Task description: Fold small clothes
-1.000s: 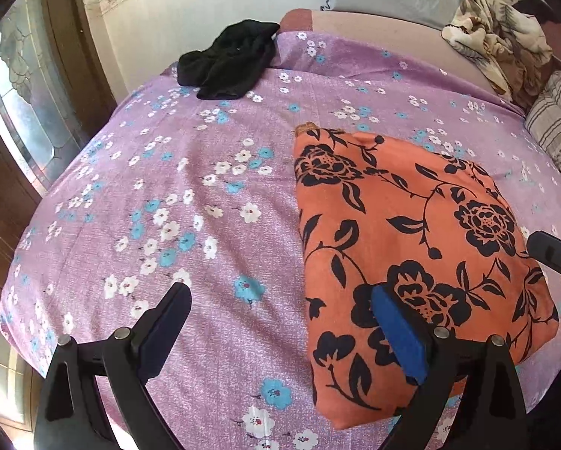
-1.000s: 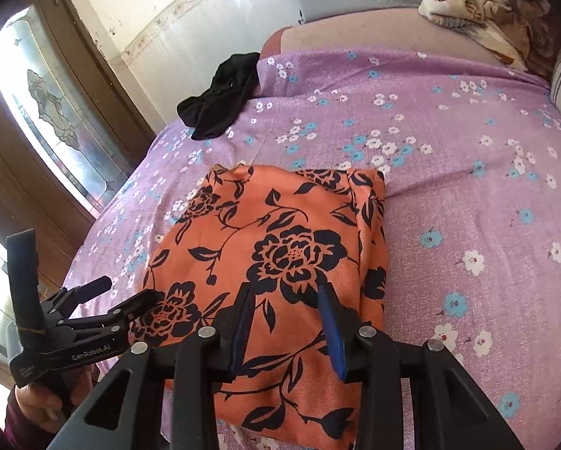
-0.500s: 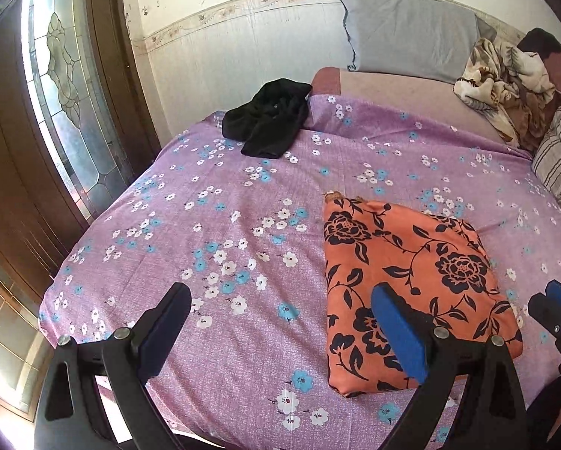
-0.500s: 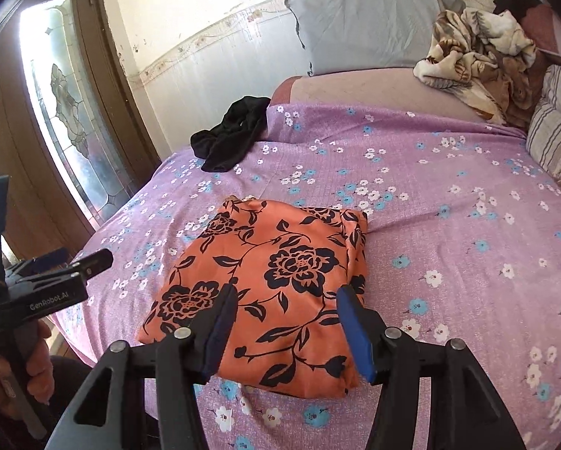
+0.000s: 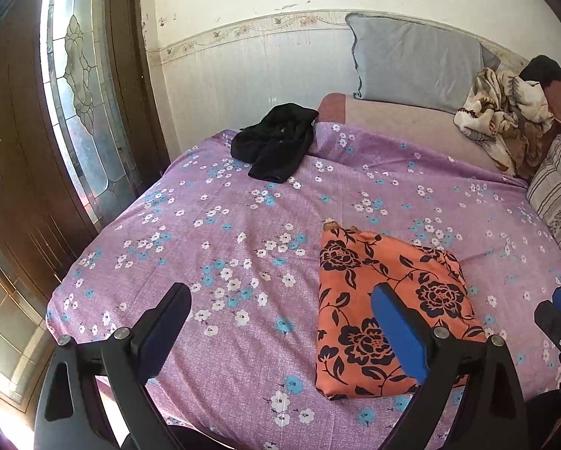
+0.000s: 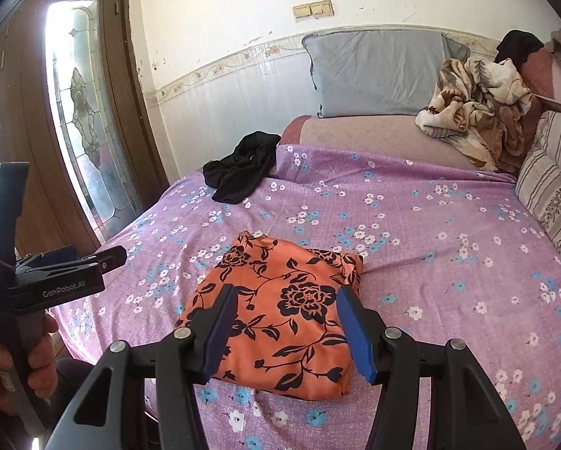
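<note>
purple bed (image 5: 212, 247), orange cloth (image 6: 280, 315) folded at 6 o'clock. left gripper (image 5: 280, 330) and right gripper (image 6: 286, 324) both wide open, empty. i'd grab the black cloth (image 5: 276, 142) at 11 next, by an edge.

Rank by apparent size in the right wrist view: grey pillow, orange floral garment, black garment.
1-2. orange floral garment and grey pillow: look alike in area, and the garment is nearer, so unranked.
3. black garment.

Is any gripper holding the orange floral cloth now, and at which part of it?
Nothing is held. The left gripper and right gripper are both open above the bed, and the folded orange floral cloth lies free on the purple bedsheet.
</note>
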{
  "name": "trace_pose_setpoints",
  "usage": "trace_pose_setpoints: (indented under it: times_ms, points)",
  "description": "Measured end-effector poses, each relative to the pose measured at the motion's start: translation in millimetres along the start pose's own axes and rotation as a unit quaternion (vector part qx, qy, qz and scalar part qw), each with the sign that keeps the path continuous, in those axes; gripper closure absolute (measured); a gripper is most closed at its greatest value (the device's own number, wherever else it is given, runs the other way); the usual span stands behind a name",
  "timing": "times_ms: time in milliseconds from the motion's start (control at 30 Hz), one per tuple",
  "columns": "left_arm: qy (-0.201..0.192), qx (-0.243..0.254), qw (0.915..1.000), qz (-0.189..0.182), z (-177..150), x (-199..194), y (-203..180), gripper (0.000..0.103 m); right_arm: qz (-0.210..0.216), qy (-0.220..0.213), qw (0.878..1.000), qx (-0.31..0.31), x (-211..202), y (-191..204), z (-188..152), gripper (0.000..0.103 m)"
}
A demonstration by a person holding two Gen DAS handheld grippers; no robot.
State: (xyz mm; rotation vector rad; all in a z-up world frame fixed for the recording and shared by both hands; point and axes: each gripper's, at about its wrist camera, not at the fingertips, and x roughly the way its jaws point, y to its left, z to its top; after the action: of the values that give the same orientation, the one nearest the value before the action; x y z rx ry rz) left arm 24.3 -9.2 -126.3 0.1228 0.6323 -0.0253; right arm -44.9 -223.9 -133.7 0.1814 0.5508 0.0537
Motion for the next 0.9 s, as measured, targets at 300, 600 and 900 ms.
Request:
trace_pose_setpoints:
  times_ms: [300,600,900]
  points:
    - [-0.013,-0.001,0.9999,-0.005,12,-24,-2,0.006,0.001,-0.023,1.000,-0.004,-20,6,12,0.044]
    - [-0.027,-0.007,0.9996,-0.007,14,-36,0,0.006,-0.007,-0.040,0.999,-0.012,-32,10,15,0.043]
    - [-0.028,-0.015,0.9995,0.005,16,-37,5,0.006,-0.025,-0.061,0.998,-0.023,-38,13,17,0.044]
